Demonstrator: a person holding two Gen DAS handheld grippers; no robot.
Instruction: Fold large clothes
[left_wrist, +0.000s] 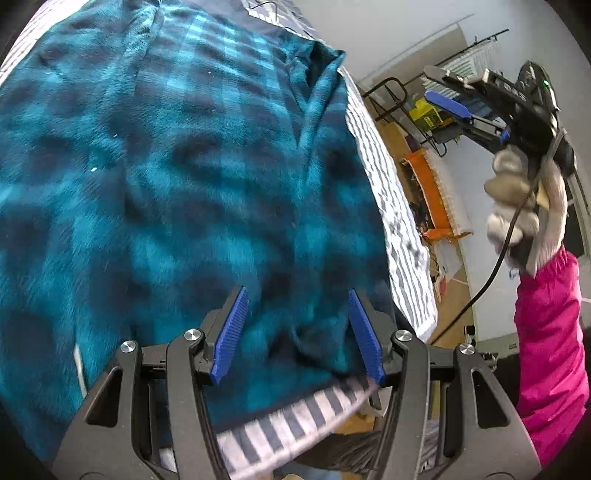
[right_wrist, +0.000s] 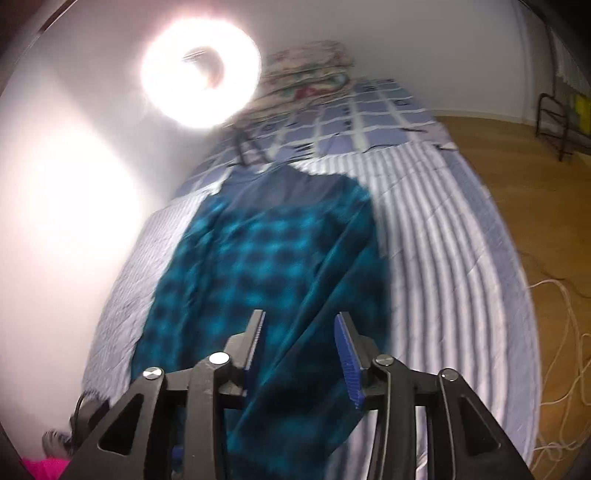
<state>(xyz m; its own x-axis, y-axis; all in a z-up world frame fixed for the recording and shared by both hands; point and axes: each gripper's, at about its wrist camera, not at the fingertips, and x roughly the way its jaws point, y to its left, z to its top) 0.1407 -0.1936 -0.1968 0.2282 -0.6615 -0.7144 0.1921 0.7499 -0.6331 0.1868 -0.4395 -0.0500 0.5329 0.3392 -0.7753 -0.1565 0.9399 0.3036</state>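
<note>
A large teal and dark blue checked fleece garment (left_wrist: 177, 166) lies spread on a striped bed cover (left_wrist: 391, 206). It also shows in the right wrist view (right_wrist: 266, 251), lying lengthwise along the bed. My left gripper (left_wrist: 297, 295) is open and empty, low over the garment's near edge at the foot of the bed. My right gripper (right_wrist: 300, 319) is open and empty, held well above the garment. In the left wrist view the right gripper (left_wrist: 450, 99) is raised in the air to the right of the bed, in a gloved hand.
The striped bed cover (right_wrist: 443, 258) lies beside a white wall on the left. A checked quilt (right_wrist: 354, 122) and a folded floral blanket (right_wrist: 310, 70) lie at the far end. A bright ring lamp (right_wrist: 201, 72) glares. Wooden floor (right_wrist: 517, 177), cables (right_wrist: 565, 332) and a black rack (right_wrist: 554, 122) are on the right.
</note>
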